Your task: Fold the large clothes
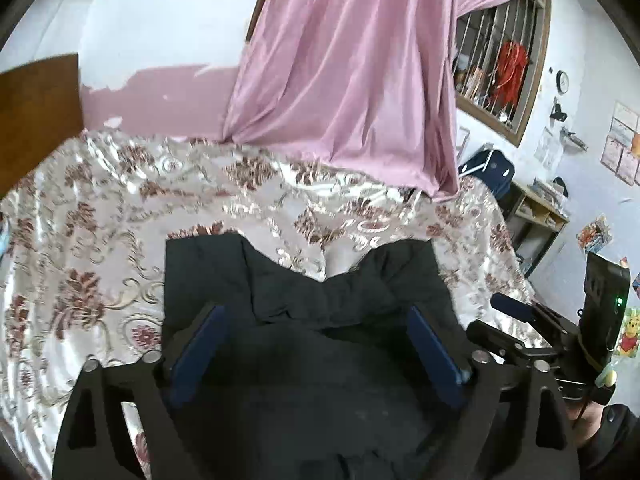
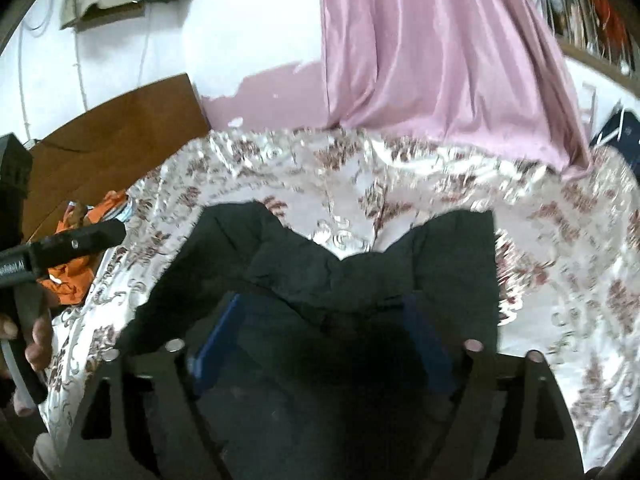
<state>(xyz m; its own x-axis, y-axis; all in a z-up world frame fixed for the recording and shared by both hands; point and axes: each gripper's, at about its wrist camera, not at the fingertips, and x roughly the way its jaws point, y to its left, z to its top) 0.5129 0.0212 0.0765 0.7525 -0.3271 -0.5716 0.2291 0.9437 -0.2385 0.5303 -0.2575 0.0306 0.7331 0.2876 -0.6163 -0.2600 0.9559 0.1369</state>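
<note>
I take the dark garment [image 1: 304, 280] as my landmark. It lies flat on the floral bedspread [image 1: 88, 216], 2 lobes of its far edge pointing toward the pink curtain [image 1: 348, 80]. I read it as already doubled over once; the layering is too dark to confirm.

Left gripper [image 1: 316, 320]: both blue pads [image 1: 204, 336] splayed wide over the near part of the garment, nothing pinched between them. Released.

Right gripper [image 2: 324, 312]: same picture in its own view, pads [image 2: 218, 336] apart above the dark cloth [image 2: 360, 264], no fold caught. Released. From the left wrist view it hangs just to the right of the garment [image 1: 516, 332].

Why so: I judge both corners have been let go on top of the cloth, so the fold rests under its own weight and the pads stand clear to avoid dragging it.

Containers: the wooden shelf unit [image 1: 536, 216], beyond the garment's right side, holds items too small to tell. Orange cloth [image 2: 76, 264] lies loose left of the garment, not in anything.
</note>
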